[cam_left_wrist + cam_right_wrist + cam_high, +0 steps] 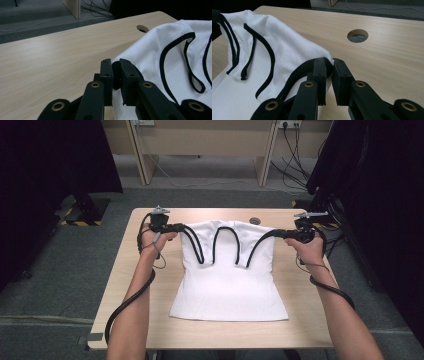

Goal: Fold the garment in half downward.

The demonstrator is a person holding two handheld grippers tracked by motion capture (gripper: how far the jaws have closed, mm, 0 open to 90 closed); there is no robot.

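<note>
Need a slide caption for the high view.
Both claws, left and right, pinch the white top by its shoulders.

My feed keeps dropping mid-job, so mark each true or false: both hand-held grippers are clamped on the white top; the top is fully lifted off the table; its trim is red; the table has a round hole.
1. Both the left hand-held gripper and right hand-held gripper are clamped on the white top: true.
2. The top is fully off the table: false, its lower part lies flat on the wood.
3. The trim is red: false, the trim is black.
4. The table has a round hole: true.
</note>
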